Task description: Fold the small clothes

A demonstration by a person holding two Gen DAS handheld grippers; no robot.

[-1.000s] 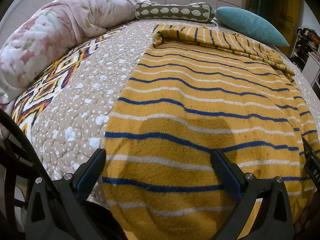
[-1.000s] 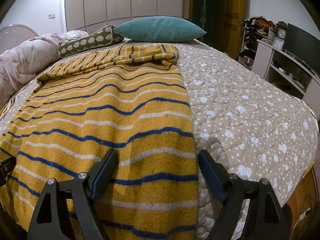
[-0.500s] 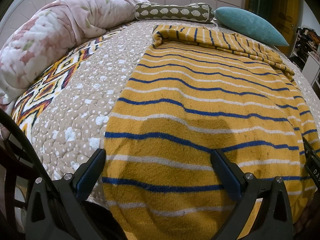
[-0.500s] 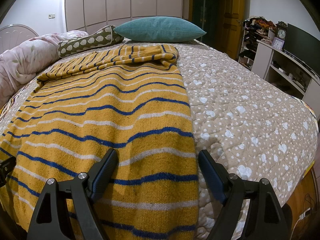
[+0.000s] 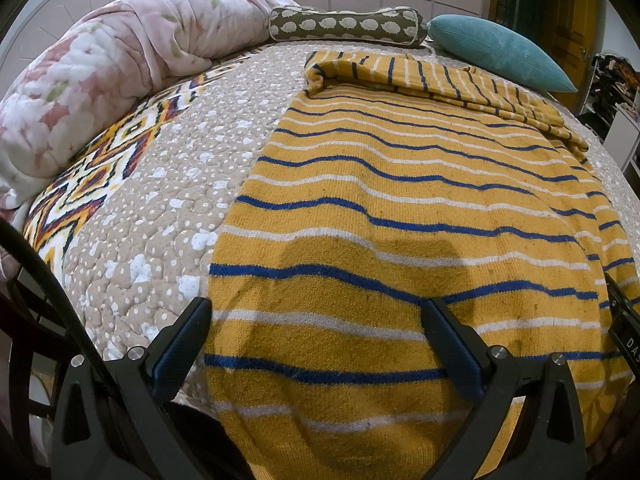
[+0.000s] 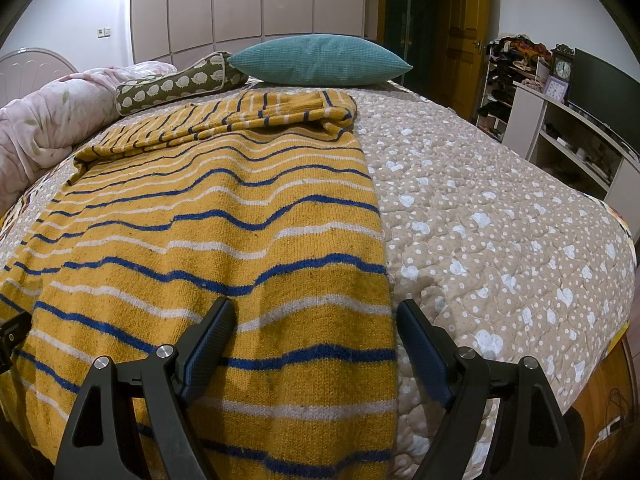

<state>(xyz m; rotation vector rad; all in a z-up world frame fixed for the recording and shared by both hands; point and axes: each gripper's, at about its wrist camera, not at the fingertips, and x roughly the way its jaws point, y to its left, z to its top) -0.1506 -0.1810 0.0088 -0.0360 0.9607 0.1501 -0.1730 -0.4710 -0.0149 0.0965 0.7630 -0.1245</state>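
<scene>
A yellow knit sweater (image 5: pixel 400 208) with blue and white stripes lies flat on the bed, its sleeves folded across the far end; it also shows in the right wrist view (image 6: pixel 224 216). Its hem hangs over the near bed edge. My left gripper (image 5: pixel 316 320) is open and empty, hovering over the hem's left corner, its left finger by the sweater's left side edge. My right gripper (image 6: pixel 316 320) is open and empty over the hem's right corner, straddling the sweater's right side edge.
The bed has a beige dotted quilt (image 6: pixel 480 208). A pink floral duvet (image 5: pixel 100 80) is bunched at the far left. A green patterned bolster (image 5: pixel 344 26) and a teal pillow (image 6: pixel 320 60) lie at the head. Shelves and a dark screen (image 6: pixel 600 88) stand at the right.
</scene>
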